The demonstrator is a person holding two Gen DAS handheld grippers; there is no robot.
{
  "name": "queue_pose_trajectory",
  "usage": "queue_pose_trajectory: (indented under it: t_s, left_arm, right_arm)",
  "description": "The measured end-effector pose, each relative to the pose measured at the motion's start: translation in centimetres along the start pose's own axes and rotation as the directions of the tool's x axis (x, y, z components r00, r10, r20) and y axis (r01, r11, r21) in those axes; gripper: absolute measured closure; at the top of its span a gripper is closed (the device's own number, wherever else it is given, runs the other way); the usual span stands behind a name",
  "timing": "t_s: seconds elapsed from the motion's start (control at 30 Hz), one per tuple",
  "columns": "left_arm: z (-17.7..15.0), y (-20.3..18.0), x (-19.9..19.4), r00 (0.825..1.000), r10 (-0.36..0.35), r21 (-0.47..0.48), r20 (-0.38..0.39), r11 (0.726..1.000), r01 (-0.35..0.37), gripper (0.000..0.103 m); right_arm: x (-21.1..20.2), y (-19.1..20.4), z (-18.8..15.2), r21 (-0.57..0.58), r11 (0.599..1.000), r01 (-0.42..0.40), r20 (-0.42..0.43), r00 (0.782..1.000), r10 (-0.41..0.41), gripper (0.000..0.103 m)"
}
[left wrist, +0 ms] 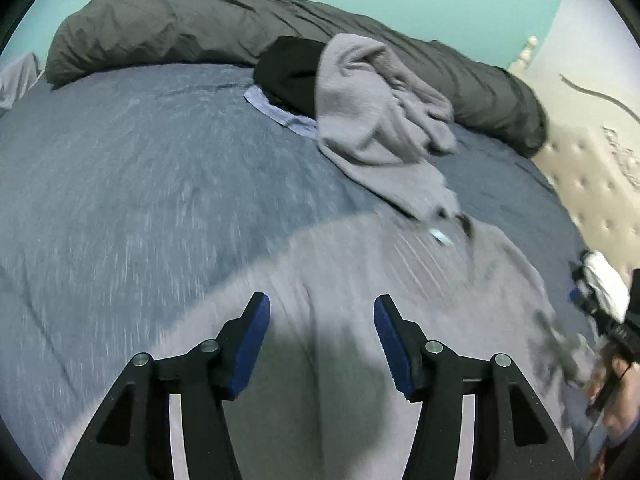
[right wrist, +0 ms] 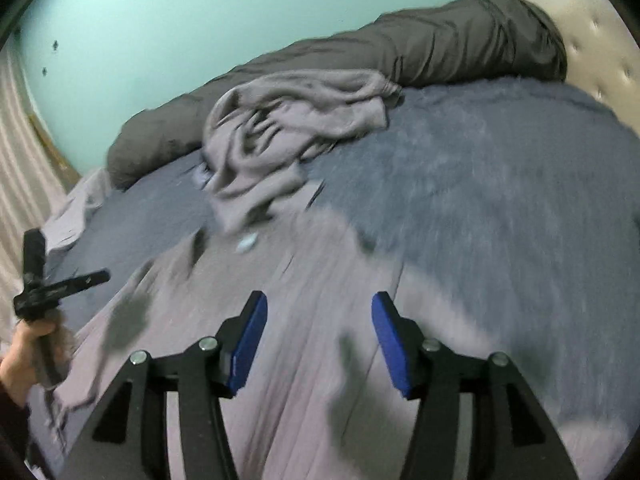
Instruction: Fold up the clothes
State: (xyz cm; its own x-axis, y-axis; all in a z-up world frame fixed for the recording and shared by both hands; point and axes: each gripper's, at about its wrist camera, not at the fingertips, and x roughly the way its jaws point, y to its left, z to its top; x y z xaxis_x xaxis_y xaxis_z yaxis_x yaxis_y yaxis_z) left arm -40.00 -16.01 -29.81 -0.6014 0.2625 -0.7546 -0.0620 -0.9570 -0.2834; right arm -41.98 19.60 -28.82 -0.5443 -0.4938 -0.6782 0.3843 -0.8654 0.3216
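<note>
A light grey garment (left wrist: 360,272) lies spread flat on the blue bed cover (left wrist: 120,184), with a small pale label (left wrist: 440,236) near its far edge. My left gripper (left wrist: 322,308) hovers over it, jaws apart and nothing between the blue pads. In the right wrist view the same garment (right wrist: 300,280) lies under my right gripper (right wrist: 320,306), which is also open and empty. Both views are blurred by motion. A person's hand (right wrist: 24,360) holds the left gripper's handle at the left edge.
Further back lies a crumpled grey garment (left wrist: 372,120) on a black one (left wrist: 288,68) and a light blue cloth (left wrist: 280,114). A rolled dark grey duvet (left wrist: 160,28) runs along the far side. A tufted beige headboard (left wrist: 592,184) stands at the right.
</note>
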Motion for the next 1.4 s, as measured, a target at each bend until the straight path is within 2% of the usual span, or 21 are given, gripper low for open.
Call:
queue_pose_trajectory:
  t_s: [0.13,0.2,0.23,0.4,0.57,0.7,0.9,1.0,1.17,1.33,1.4]
  left_arm:
    - [-4.8,-0.6,-3.1,1.000,-0.018,-0.052,0.005,0.998,0.018,0.029]
    - [-7.4,-0.8,-4.2,1.000,-0.024,-0.076,-0.010,0.997,0.023,0.014]
    - [-8.5,-0.9,-4.6,1.000,-0.024,-0.081,-0.018,0.996,0.023,0.012]
    - [-14.1,-1.4,-7.3,0.999,-0.043,-0.125,-0.026,0.991,0.040,0.012]
    - [-18.9,-2.0,-10.3,0.999,-0.035,-0.170,-0.004,0.985,0.034,0.009]
    - [-21.3,-2.4,-11.4,0.999,-0.038,-0.190,0.026,0.981,0.042,0.008]
    - [-22.1,-3.6,-11.6,0.998,-0.049,-0.169,0.037,0.984,0.055,0.008]
    - [-22.3,-3.9,-11.5,0.997,-0.057,-0.169,0.046,0.984,0.064,0.007]
    - [-22.0,-4.6,-11.4,0.996,-0.071,-0.151,0.048,0.985,0.077,0.007]
    - [-21.9,-4.7,-10.9,0.995,-0.088,-0.169,0.045,0.981,0.094,0.006]
    - [-21.9,-4.8,-10.7,0.995,-0.090,-0.169,0.045,0.981,0.097,0.006]
  right_arm:
    - [-3.2,0.4,-5.6,0.039,0.999,-0.023,-0.030,0.999,0.024,0.047]
    - [-5.1,0.2,-8.3,0.076,0.997,-0.024,-0.029,0.999,0.026,0.046]
    - [-6.1,0.1,-9.7,0.095,0.995,-0.025,-0.028,0.999,0.027,0.046]
    - [-9.6,0.0,-14.8,0.176,0.984,-0.015,-0.021,1.000,0.019,0.044]
    - [-12.0,-0.4,-17.7,0.231,0.973,-0.011,-0.011,1.000,0.013,0.043]
    - [-13.9,-1.1,-19.4,0.259,0.966,-0.004,-0.009,1.000,0.006,0.043]
    - [-17.7,-3.7,-19.7,0.261,0.963,0.065,-0.006,0.998,-0.066,0.043]
    - [-20.3,-6.2,-19.3,0.283,0.951,0.128,-0.001,0.991,-0.133,0.042]
    - [-24.0,-10.7,-18.2,0.257,0.915,0.312,-0.016,0.948,-0.318,0.032]
    - [-24.2,-14.5,-16.7,0.251,0.876,0.411,-0.071,0.911,-0.407,0.032]
    - [-23.7,-15.0,-16.2,0.227,0.882,0.413,-0.069,0.910,-0.409,0.032]
